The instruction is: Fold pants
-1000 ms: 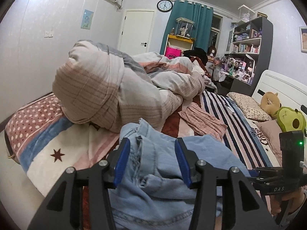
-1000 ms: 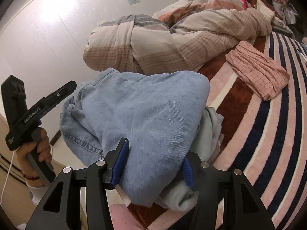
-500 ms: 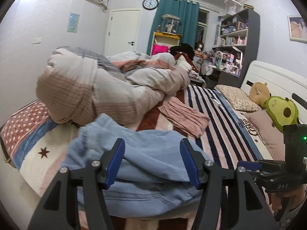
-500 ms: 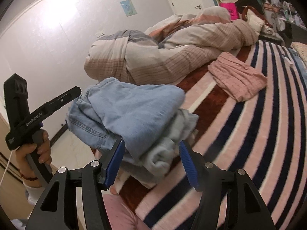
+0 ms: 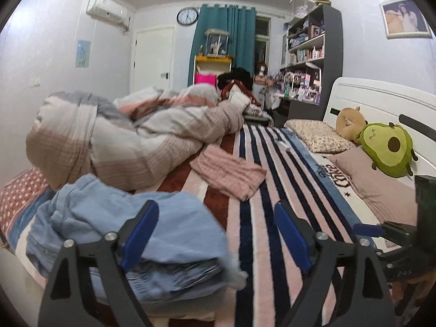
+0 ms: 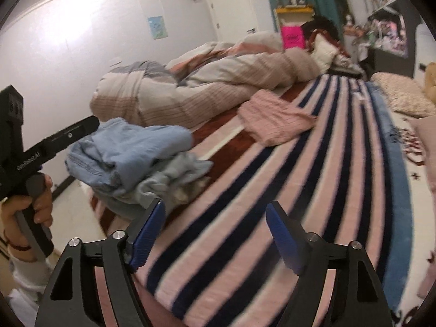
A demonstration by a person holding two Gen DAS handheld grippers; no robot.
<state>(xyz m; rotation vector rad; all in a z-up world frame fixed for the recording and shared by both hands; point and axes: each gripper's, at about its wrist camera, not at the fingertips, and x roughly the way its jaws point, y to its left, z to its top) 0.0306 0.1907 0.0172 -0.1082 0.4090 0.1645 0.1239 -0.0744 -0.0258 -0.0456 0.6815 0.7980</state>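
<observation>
While neither tool holds cloth, the blue jeans [image 5: 130, 234] lie bundled at the bed's foot corner, long axis across the striped blanket [image 5: 275, 190]. Left gripper [image 5: 216, 235]: spread, left finger over the bundle, nearer. Right gripper [image 6: 215, 233]: spread, empty, jeans ahead-left. Beyond the jeans: pink garment [image 5: 229, 173], then rolled duvet [image 5: 130, 136].

The room is lit softly from above, with a bright glare patch on the white wall [image 6: 68, 35] in the right wrist view, while both round fisheye pictures bend at their dark corners and look blurry on the jeans [image 5: 122, 234] and striped bed [image 6: 272, 190].
</observation>
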